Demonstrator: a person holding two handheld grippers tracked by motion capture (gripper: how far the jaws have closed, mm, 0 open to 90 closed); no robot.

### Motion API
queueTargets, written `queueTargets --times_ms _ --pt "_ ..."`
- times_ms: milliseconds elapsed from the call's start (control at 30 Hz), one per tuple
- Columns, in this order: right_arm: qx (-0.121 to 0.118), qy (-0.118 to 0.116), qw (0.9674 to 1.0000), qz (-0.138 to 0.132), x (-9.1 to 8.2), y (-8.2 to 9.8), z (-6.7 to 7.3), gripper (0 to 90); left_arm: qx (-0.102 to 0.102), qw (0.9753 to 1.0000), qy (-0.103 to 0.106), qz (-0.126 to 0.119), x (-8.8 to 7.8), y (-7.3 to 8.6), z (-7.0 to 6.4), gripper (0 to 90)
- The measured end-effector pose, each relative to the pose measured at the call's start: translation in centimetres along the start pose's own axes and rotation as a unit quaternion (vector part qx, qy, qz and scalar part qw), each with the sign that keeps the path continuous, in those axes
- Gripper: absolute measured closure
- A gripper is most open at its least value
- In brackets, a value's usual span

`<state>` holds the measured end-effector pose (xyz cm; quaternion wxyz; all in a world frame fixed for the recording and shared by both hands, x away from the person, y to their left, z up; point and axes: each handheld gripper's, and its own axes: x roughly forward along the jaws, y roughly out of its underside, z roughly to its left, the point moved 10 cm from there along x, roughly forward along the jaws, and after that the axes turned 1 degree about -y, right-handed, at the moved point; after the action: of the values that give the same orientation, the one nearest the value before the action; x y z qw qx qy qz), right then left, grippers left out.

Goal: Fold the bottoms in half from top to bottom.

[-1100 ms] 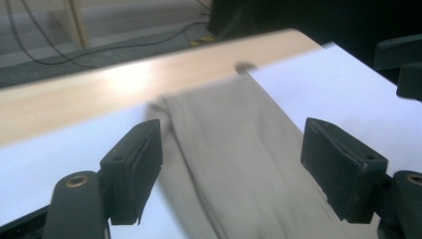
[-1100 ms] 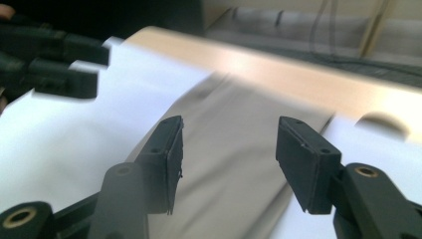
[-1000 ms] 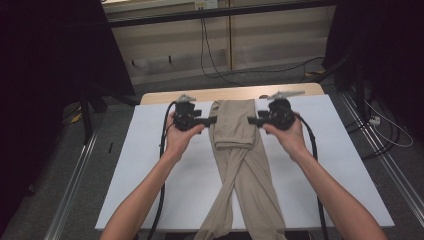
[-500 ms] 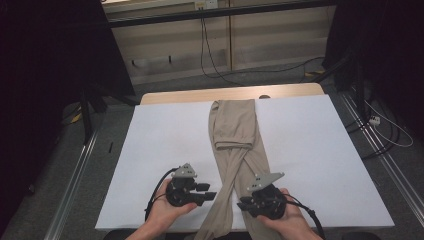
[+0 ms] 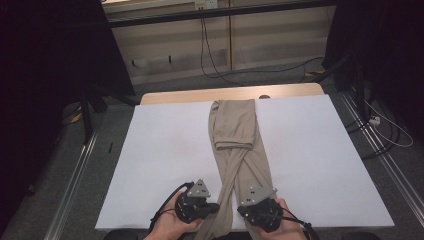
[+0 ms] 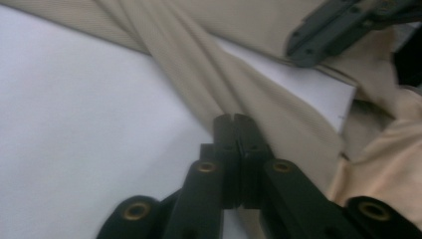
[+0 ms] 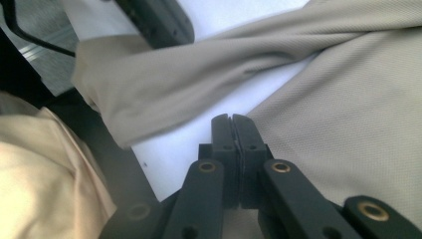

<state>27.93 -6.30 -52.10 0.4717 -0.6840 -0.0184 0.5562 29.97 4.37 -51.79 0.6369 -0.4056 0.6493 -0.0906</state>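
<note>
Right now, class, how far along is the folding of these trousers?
Done: the beige trousers lie lengthwise on the white table cover, their far part folded over. In hand: the left gripper and right gripper, jaws shut, sit at the crossed near legs. Left, probably: uncrossing and folding them.

A table (image 5: 150, 165) with a white top and a bare wooden strip (image 5: 175, 96) along its 12 o'clock edge carries beige trousers (image 5: 234, 127). They run from 12 to 6 o'clock down the middle, waist end folded at 12, legs crossing and hanging over the 6 o'clock edge.
</note>
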Motion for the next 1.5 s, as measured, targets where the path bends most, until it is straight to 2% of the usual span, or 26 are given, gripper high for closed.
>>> queueTargets --times_ms 167,200,267,367,433,533,567,600,633,667,700,733,767,800,833,900,933,1033,1100,1167,1200,1233,1267,1333,1400,1500 --pt "-0.002 -0.009 0.9999 -0.007 0.3 -0.3 0.6 90.0 -0.036 0.9987 0.033 -0.017 -0.7 -0.4 -0.1 90.0" --pt "0.005 -0.022 0.9996 -0.016 0.3 -0.6 1.0 90.0 -0.039 0.9984 0.032 -0.025 -1.0 -0.6 0.1 90.0" --pt "-0.004 -0.02 0.9997 -0.014 0.6 -0.9 1.3 90.0 -0.047 0.9973 0.039 -0.041 -1.7 -0.9 0.3 90.0" --pt "0.015 -0.035 0.9991 -0.019 1.0 -1.2 1.6 90.0 -0.05 0.9973 0.031 -0.044 -1.8 -0.8 0.8 90.0" --pt "0.007 -0.037 0.9992 -0.012 1.4 -1.4 1.8 90.0 -0.054 0.997 0.031 -0.046 -1.4 -0.8 0.8 89.3" --pt "0.004 -0.039 0.9992 -0.012 1.4 -1.3 1.8 89.3 -0.046 0.9976 0.015 -0.049 -1.2 -1.0 0.9 69.4" --pt "0.009 -0.041 0.9991 -0.012 1.3 -1.3 1.9 89.2 -0.051 0.9977 0.01 -0.044 -1.0 -0.9 0.9 58.9" --pt "0.005 -0.042 0.999 -0.011 1.2 -1.2 1.9 88.6 -0.044 0.9984 0.005 -0.036 -0.7 -0.8 1.0 56.3" --pt "0.001 -0.045 0.9989 -0.011 1.1 -1.1 2.1 88.0 -0.041 0.9988 -0.001 -0.026 -0.3 -0.5 1.0 56.8" --pt "0.001 -0.048 0.9988 -0.01 1.0 -1.0 2.2 87.8 -0.038 0.9991 0.007 -0.017 0.1 -0.3 0.7 57.8" --pt "0.001 -0.049 0.9987 -0.01 1.0 -0.9 2.2 86.5 -0.029 0.9993 -0.016 -0.015 0.2 -0.3 0.9 63.1" --pt "0.002 -0.052 0.9986 -0.009 1.0 -0.9 2.3 84.1 -0.02 0.9996 -0.021 -0.008 0.1 -0.3 1.0 73.1" --pt "0.0 -0.057 0.9984 -0.009 0.9 -0.9 2.4 81.7 -0.038 0.9991 0.014 -0.012 0.2 -0.4 0.4 88.8" --pt "0.0 -0.058 0.9983 -0.008 0.8 -0.8 2.5 80.6 -0.038 0.9991 0.014 -0.013 0.3 -0.4 0.3 88.6" --pt "0.0 -0.059 0.9982 -0.008 0.7 -0.7 2.5 78.6 -0.026 0.9996 0.013 -0.007 0.2 -0.4 0.2 88.9" --pt "-0.003 -0.06 0.9982 -0.007 0.4 -0.4 2.5 77.4 -0.053 0.9969 0.049 -0.031 -0.5 -1.0 -0.5 89.2" --pt "-0.004 -0.055 0.9984 -0.005 0.2 -0.2 2.4 77.4 -0.052 0.9963 0.055 -0.04 -0.9 -1.4 -0.7 89.3" --pt "0.01 -0.044 0.999 -0.001 -0.6 0.4 1.7 71.0 -0.065 0.9927 0.075 -0.068 -1.8 -2.3 -1.4 89.5" --pt "0.02 -0.026 0.9994 -0.014 -1.6 0.4 0.5 70.9 -0.062 0.9927 0.077 -0.069 -1.8 -2.8 -1.8 89.4" --pt "0.044 -0.004 0.9988 -0.022 -2.9 0.8 -1.4 71.2 -0.057 0.9924 0.082 -0.072 -1.6 -3.5 -2.3 89.4" --pt "0.046 0.009 0.9987 -0.022 -3.4 1.1 -2.1 71.9 -0.047 0.9932 0.079 -0.071 -1.5 -3.9 -2.4 89.4" --pt "0.067 0.036 0.9967 -0.027 -4.6 1.8 -4.1 75.0 -0.047 0.9927 0.083 -0.074 -1.4 -4.4 -2.7 89.3" --pt "0.067 0.036 0.9967 -0.027 -4.6 1.8 -4.1 75.0 -0.046 0.9921 0.087 -0.077 -1.3 -5.0 -2.9 89.3" --pt "0.086 0.06 0.9942 -0.023 -5.2 2.9 -5.7 76.4 -0.041 0.9918 0.095 -0.075 -0.7 -6.0 -3.4 89.3" --pt "0.096 0.07 0.9929 -0.006 -5.1 3.9 -6.5 76.3 -0.032 0.9917 0.105 -0.067 0.3 -6.8 -4.2 89.3" --pt "0.088 0.072 0.9935 0.009 -4.5 4.4 -6.4 76.1 -0.02 0.9918 0.114 -0.054 2.1 -7.7 -5.4 89.3"
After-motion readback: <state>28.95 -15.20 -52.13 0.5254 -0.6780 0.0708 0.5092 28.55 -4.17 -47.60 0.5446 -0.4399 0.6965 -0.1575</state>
